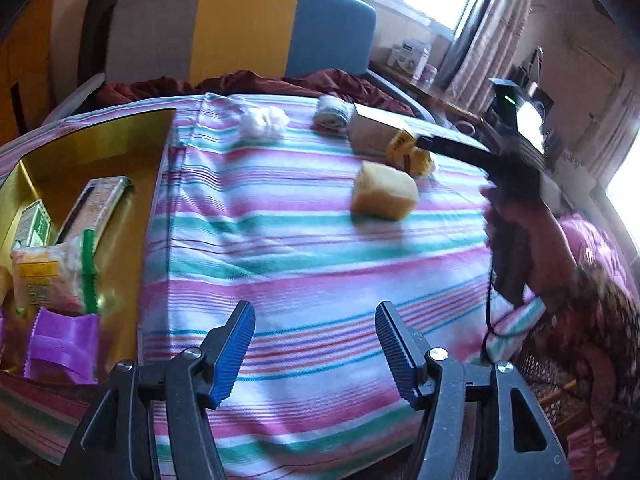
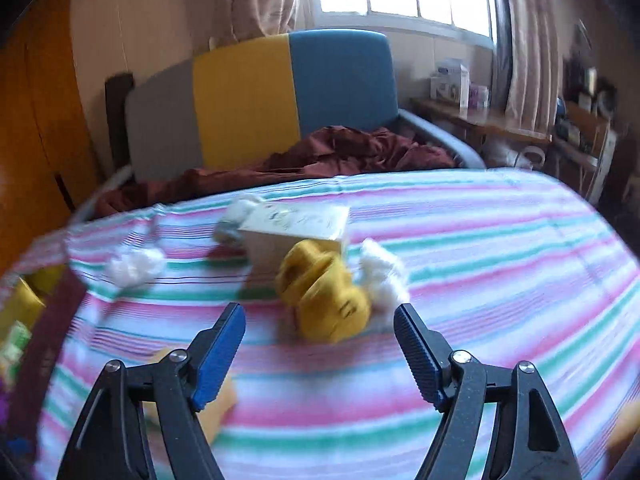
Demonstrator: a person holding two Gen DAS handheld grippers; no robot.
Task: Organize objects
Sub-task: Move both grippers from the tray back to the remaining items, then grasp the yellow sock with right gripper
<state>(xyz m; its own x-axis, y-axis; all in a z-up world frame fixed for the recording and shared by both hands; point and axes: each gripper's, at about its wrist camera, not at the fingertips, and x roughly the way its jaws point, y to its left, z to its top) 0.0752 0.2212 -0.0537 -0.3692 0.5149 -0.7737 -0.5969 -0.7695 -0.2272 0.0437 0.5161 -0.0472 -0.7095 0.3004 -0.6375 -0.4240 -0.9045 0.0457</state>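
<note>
The right gripper [image 2: 320,344] is spread wide with nothing between its fingers, and it points at the yellow bundle [image 2: 324,296], which lies on the striped sheet [image 2: 500,248] right against the front of the cream box [image 2: 298,226]. That closeness looks like the main hazard: if the fingers come in as they stand, one may catch the box or push it back across the sheet instead of closing on the bundle alone. A white cotton tuft [image 2: 384,276] touches the bundle on the side away from the box's middle and could get pinched in along with it, then end up sorted with it by mistake. The bundle looks soft, so a shallow grip may slip off it. The sponge [image 1: 384,196] sits nearer than the box and a careless pass could knock it. The left gripper [image 1: 316,348] is also released and empty, hovering over bare sheet, well apart from the box; the gold tray [image 1: 120,140] holding packets lies far to the box's left, so the carry across is long.
</note>
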